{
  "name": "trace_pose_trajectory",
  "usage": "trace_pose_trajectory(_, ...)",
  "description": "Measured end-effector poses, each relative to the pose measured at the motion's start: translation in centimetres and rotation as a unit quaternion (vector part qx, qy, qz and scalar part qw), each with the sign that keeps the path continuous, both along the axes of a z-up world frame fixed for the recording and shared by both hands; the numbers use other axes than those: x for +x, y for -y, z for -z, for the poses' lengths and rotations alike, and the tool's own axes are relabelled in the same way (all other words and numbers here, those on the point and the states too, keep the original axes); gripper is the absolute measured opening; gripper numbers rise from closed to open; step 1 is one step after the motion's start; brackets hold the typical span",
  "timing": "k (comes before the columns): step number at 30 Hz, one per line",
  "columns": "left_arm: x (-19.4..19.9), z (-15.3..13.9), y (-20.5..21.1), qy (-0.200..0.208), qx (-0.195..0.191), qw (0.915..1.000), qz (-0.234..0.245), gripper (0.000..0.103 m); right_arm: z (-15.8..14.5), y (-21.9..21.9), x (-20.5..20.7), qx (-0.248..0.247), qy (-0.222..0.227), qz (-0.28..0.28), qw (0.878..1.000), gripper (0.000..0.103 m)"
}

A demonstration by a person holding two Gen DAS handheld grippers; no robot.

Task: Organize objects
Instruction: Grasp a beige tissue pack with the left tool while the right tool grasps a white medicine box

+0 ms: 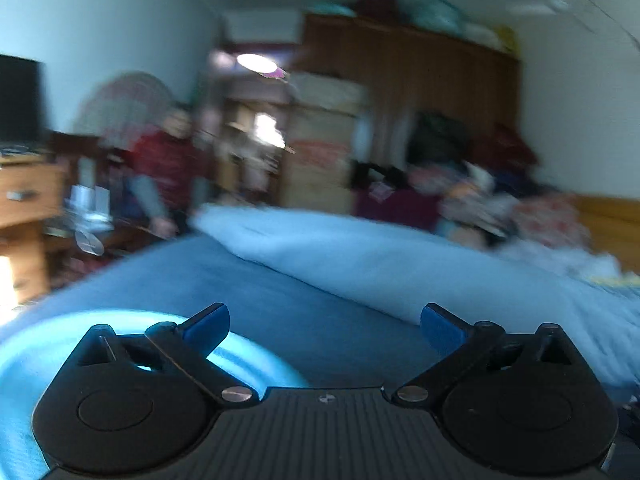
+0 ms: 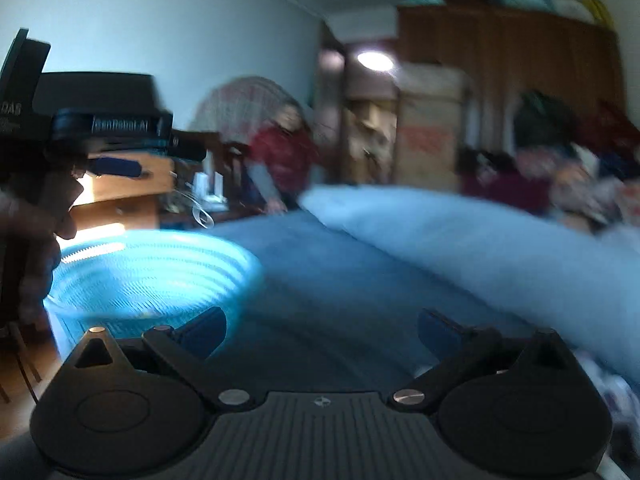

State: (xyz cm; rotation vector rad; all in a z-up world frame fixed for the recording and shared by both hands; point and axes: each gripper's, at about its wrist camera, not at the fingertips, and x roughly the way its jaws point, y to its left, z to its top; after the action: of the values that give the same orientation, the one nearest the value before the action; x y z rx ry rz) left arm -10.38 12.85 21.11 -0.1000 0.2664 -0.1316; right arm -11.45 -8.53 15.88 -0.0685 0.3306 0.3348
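Observation:
Both views are blurred. A round cyan plastic basket [image 1: 244,354] sits on the dark blue bed cover [image 1: 288,300], low and left under my left gripper [image 1: 324,320], which is open with nothing between its blue pads. In the right wrist view the same basket [image 2: 152,272] lies ahead and to the left of my right gripper [image 2: 320,322], also open and holding nothing. The left gripper [image 2: 134,168] shows side-on at the far left of that view, above the basket, with a hand [image 2: 28,216] holding it.
A folded light blue quilt [image 2: 460,240] crosses the bed to the right. Behind it lies a pile of clothes [image 1: 500,200]. A person in a red top [image 1: 168,160] stands beyond the bed, near wooden drawers [image 1: 28,192] and a brown wardrobe [image 1: 420,92].

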Motion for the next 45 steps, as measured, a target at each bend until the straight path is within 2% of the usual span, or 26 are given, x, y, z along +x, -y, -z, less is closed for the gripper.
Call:
trace_pose_trajectory(3, 1.8, 2.2, 4.7, -0.061, 0.014, 0.9962, 0.061, 0.103, 1.2, 4.1, 0.4, 0.015, -0.047, 0.056, 0.997, 0.103)
trace_pose_trajectory(6, 3.2, 5.1, 8.0, -0.126, 0.011, 0.9877, 0.091, 0.103, 3.0, 7.7, 1.1, 0.024, -0.098, 0.104, 0.99, 0.103)
trace_pose_trajectory(7, 3.5, 6.2, 9.2, -0.145, 0.021, 0.984, 0.101, 0.103, 3.6, 8.4, 1.2, 0.026, -0.109, 0.11, 0.987, 0.103)
trace_pose_trajectory(10, 4.8, 8.9, 11.6, -0.182, 0.059, 0.9743, 0.119, 0.103, 5.6, 10.4, 1.6, 0.051, -0.134, 0.128, 0.981, 0.103)
trace_pose_trajectory(13, 5.6, 11.3, 12.6, -0.21, 0.074, 0.967, 0.123, 0.103, 7.3, 11.5, 2.9, 0.081, -0.156, 0.136, 0.975, 0.1)
trace_pose_trajectory(18, 5.5, 12.2, 14.0, -0.213, 0.087, 0.9652, 0.125, 0.103, 9.6, 13.2, 8.1, 0.091, -0.177, 0.155, 0.968, 0.098)
trace_pose_trajectory(22, 5.5, 12.0, 15.3, -0.205, 0.095, 0.9646, 0.136, 0.103, 11.6, 13.1, 11.3, 0.062, -0.199, 0.161, 0.965, 0.097)
trace_pose_trajectory(23, 5.4, 12.0, 15.5, -0.205, 0.096, 0.9643, 0.138, 0.103, 11.9, 12.9, 11.7, 0.052, -0.202, 0.159, 0.965, 0.095)
trace_pose_trajectory(24, 5.5, 12.0, 15.7, -0.205, 0.096, 0.9638, 0.141, 0.103, 12.3, 12.8, 12.0, 0.047, -0.205, 0.157, 0.965, 0.083)
trace_pose_trajectory(25, 5.5, 12.1, 15.9, -0.206, 0.096, 0.963, 0.145, 0.103, 12.5, 12.9, 12.0, 0.056, -0.208, 0.148, 0.965, 0.078)
trace_pose_trajectory(27, 5.4, 12.3, 16.3, -0.208, 0.097, 0.9614, 0.152, 0.103, 12.7, 13.1, 11.5, 0.069, -0.203, 0.139, 0.967, 0.078)
trace_pose_trajectory(30, 5.4, 12.9, 17.2, -0.198, 0.101, 0.9602, 0.17, 0.103, 11.3, 13.2, 9.1, 0.075, -0.166, 0.121, 0.976, 0.077)
trace_pose_trajectory(34, 5.9, 14.1, 18.6, -0.166, 0.093, 0.9546, 0.229, 0.103, 9.3, 13.2, 5.6, 0.055, -0.124, 0.124, 0.983, 0.077)
trace_pose_trajectory(35, 6.1, 14.5, 19.0, -0.161, 0.086, 0.9528, 0.243, 0.102, 9.4, 13.8, 5.0, 0.054, -0.123, 0.132, 0.982, 0.077)
trace_pose_trajectory(36, 6.3, 14.9, 19.6, -0.159, 0.093, 0.9525, 0.242, 0.096, 9.5, 14.4, 4.5, 0.064, -0.125, 0.131, 0.981, 0.077)
trace_pose_trajectory(37, 6.7, 15.6, 20.4, -0.161, 0.107, 0.9505, 0.243, 0.094, 9.6, 14.7, 4.1, 0.063, -0.127, 0.133, 0.981, 0.077)
trace_pose_trajectory(39, 7.1, 16.6, 21.2, -0.164, 0.108, 0.9461, 0.258, 0.089, 9.7, 15.0, 3.2, 0.043, -0.124, 0.136, 0.982, 0.077)
trace_pose_trajectory(41, 7.7, 17.6, 22.0, -0.172, 0.112, 0.9433, 0.261, 0.084, 9.9, 15.2, 2.7, 0.044, -0.128, 0.135, 0.982, 0.077)
trace_pose_trajectory(45, 8.7, 18.7, 23.2, -0.178, 0.117, 0.9435, 0.254, 0.082, 10.5, 15.8, 2.9, 0.05, -0.132, 0.138, 0.98, 0.077)
